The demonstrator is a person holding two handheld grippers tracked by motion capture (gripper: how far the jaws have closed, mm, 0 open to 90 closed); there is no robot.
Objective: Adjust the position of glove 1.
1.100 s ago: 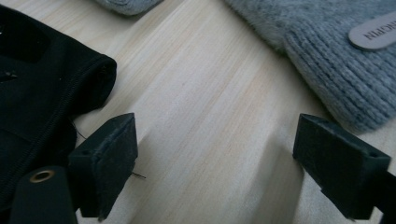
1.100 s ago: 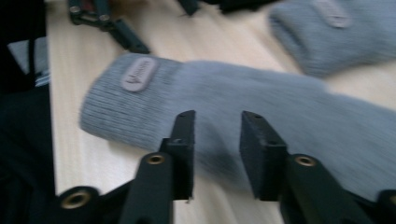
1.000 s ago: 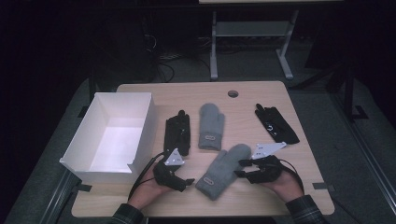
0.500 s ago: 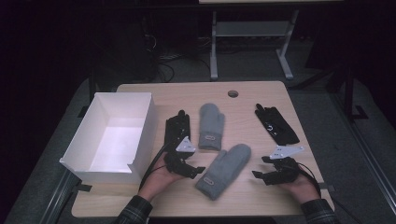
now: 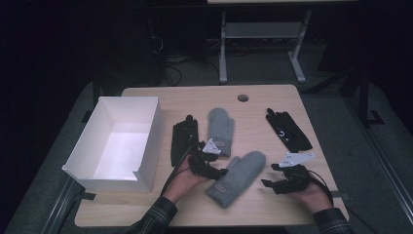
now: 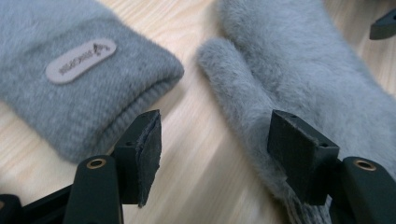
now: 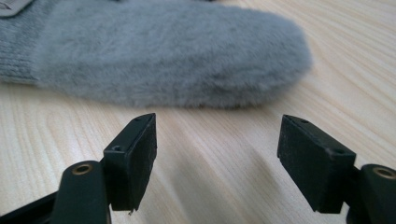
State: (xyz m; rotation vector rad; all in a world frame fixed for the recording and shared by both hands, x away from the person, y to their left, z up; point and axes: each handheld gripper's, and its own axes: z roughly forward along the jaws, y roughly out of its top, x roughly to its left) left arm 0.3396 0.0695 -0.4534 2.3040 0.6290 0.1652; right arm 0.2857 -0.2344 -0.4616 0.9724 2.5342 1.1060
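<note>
Standing at the left of the table, a white box is seen with nothing inside it. Two grey mittens and two black gloves are laid out on the table. Since half a second ago, the right gripper is drawn back from the near mitten, jaws wide and empty. The left gripper is held wide beside it, by the far mitten.

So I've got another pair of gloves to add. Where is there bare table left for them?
Bare wood lies along the far edge around the round hole, between the upright grey fuzzy mitten and the right-hand black glove, and along the near edge. It is crowded between the white cardboard box and the slanted grey mitten, where the left-hand black glove and left tongs sit.
</note>
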